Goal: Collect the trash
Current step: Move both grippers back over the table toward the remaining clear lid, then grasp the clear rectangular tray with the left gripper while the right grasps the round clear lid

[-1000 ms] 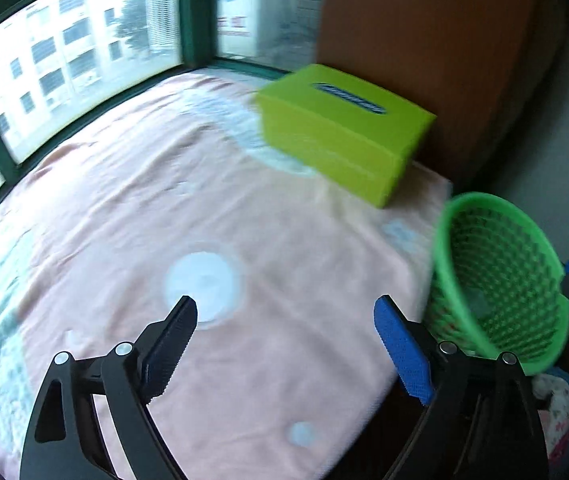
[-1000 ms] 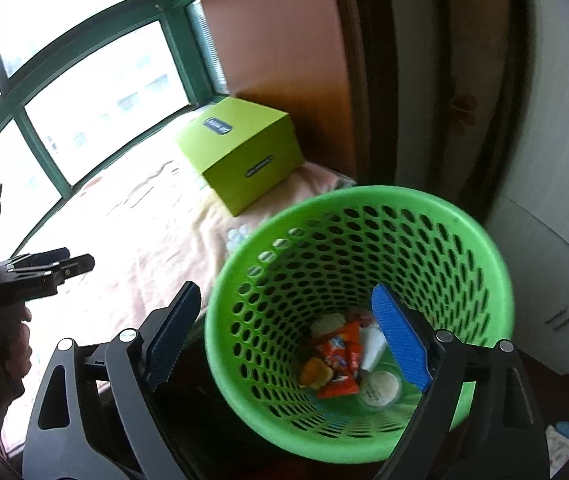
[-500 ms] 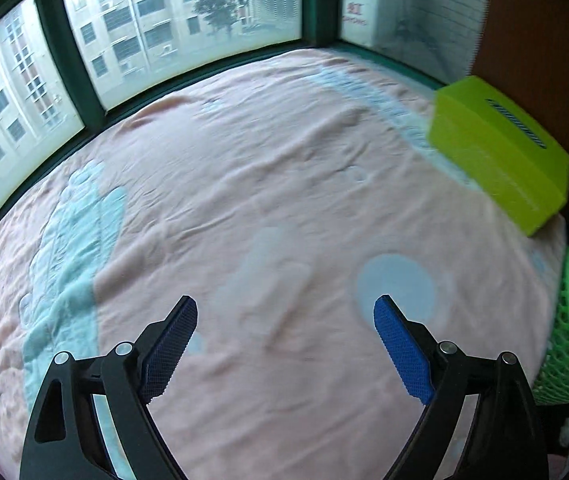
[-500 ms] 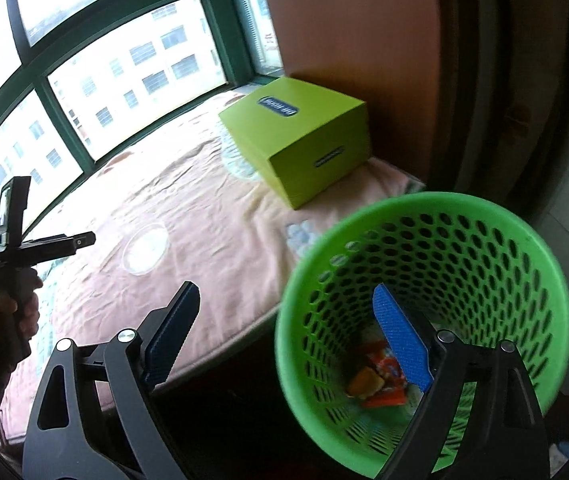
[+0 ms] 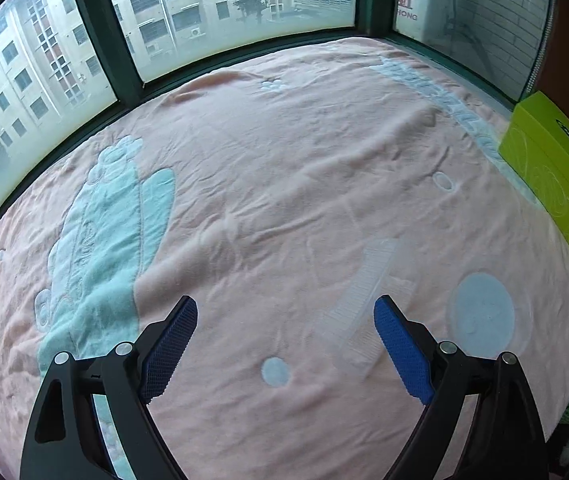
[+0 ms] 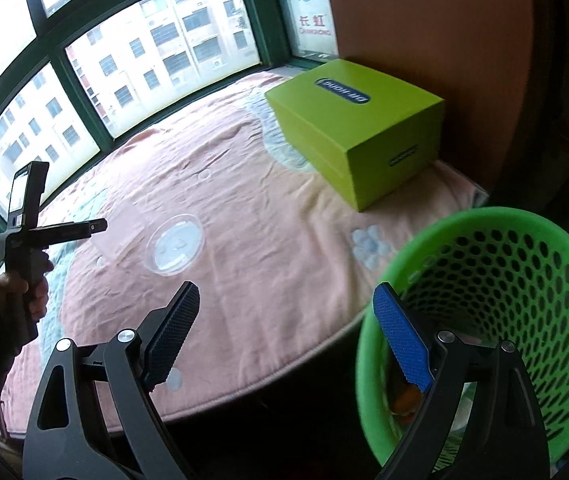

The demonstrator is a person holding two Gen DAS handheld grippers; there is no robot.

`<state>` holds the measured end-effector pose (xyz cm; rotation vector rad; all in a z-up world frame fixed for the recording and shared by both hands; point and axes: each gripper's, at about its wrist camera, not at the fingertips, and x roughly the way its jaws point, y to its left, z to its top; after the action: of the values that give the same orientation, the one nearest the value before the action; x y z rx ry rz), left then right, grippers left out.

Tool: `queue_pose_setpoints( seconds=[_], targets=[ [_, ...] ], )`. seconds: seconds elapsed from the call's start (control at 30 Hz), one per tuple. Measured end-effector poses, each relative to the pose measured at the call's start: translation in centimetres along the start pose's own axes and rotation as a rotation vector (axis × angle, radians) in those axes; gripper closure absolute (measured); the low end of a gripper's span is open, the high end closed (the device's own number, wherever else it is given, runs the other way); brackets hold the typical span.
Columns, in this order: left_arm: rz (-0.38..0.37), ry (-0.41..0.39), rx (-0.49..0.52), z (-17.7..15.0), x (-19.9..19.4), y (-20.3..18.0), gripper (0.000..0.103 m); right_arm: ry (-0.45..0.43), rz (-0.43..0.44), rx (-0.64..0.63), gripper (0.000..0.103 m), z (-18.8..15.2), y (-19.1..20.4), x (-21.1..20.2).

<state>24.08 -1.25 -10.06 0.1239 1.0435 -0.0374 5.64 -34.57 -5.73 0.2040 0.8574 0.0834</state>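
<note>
Two clear plastic pieces remain: tray (image 5: 368,304), lid (image 5: 482,314). Left gripper (image 5: 284,344) wide, empty; next grasp tray. Right gripper (image 6: 286,330) wide beside basket (image 6: 524,280).

Window sign (image 6: 310,20), right wrist view: two red Chinese characters, 长虹, with small Latin letters beneath, apparently "CHANGHONG"; a blue-green cartoon figure printed above them. The same sign (image 5: 406,6) in the left wrist view showed only partly: a red character fragment and the letters "HONG".

Green box (image 6: 358,128): dark oval label on the lid with pale capitals, seen inverted, not legible. Small dark label on its front side, too small to read.
</note>
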Motion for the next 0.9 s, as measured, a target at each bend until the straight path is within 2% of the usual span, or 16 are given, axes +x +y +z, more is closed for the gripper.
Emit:
queue_pose_setpoints(
  seconds=[0.07,0.17,0.3,0.43,0.6,0.73,0.9],
  targets=[
    [0.011,0.003,-0.007,0.1,0.2,0.6,0.016,0.008,0.004,-0.004,0.015,0.2,0.4,0.5],
    [-0.02,-0.001,-0.046,0.2,0.0,1.7,0.016,0.015,0.014,-0.007,0.015,0.3,0.9,1.1],
    [-0.037,-0.012,-0.028,0.3,-0.2,1.9,0.016,0.029,0.026,-0.018,0.015,0.4,1.6,2.1],
    [-0.075,-0.022,0.031,0.3,-0.2,1.2,0.016,0.045,0.039,-0.025,0.015,0.6,2.3,3.2],
    [-0.167,-0.008,0.135,0.0,0.4,-0.4,0.016,0.068,0.053,-0.038,0.015,0.7,3.2,4.5],
    [-0.193,0.011,0.209,0.1,1.4,-1.3,0.016,0.081,0.061,-0.045,0.015,0.8,3.6,5.2],
    [-0.209,0.036,0.25,0.3,2.6,-1.8,0.016,0.095,0.071,-0.065,0.015,0.9,4.3,6.3]
  ],
)
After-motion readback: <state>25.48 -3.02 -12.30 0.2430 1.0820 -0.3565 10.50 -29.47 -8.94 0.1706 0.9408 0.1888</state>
